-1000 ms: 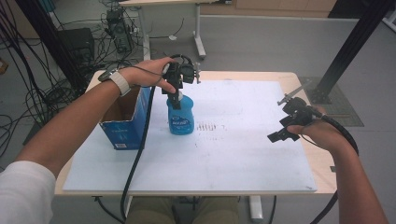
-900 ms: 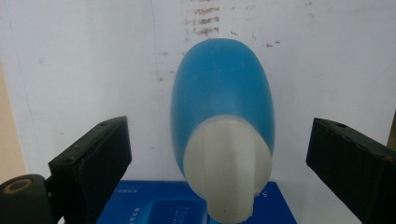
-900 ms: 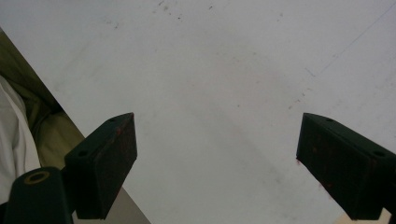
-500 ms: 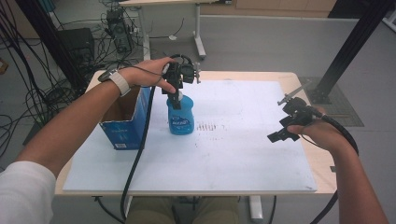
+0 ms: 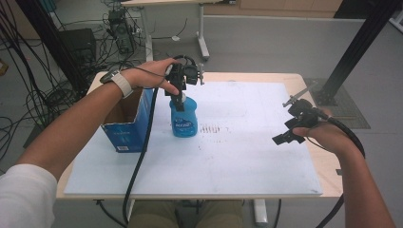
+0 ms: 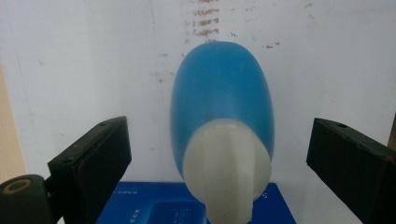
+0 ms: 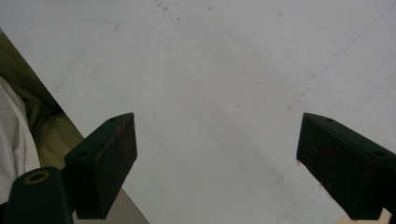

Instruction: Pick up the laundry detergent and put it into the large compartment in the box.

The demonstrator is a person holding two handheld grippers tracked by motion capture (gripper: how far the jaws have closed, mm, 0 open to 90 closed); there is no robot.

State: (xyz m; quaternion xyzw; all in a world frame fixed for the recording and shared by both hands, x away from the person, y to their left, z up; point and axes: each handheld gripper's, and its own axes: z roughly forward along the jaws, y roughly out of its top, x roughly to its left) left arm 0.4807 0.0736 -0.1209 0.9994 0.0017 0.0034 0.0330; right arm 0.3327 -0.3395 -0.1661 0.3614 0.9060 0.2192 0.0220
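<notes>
Because its top is open and it stands at the left side of the surface (image 5: 247, 161), the blue box (image 5: 127, 124) looks like a place where things go in or come out. Just beside it, to its right, the blue bottle (image 5: 184, 119) stands upright on the white sheet, so its white cap (image 6: 227, 163) points up and is easy to reach. The left gripper (image 5: 179, 97) hangs right over that cap, pointing down. Its jaws are spread wide, one on each side of the cap, and they do not touch it. I think it is lined up this way for a grab from above. Far to the right, the right gripper (image 5: 291, 132) hovers low over bare white sheet with its jaws spread wide too, holding nothing. It looks parked well apart, out of the way.
</notes>
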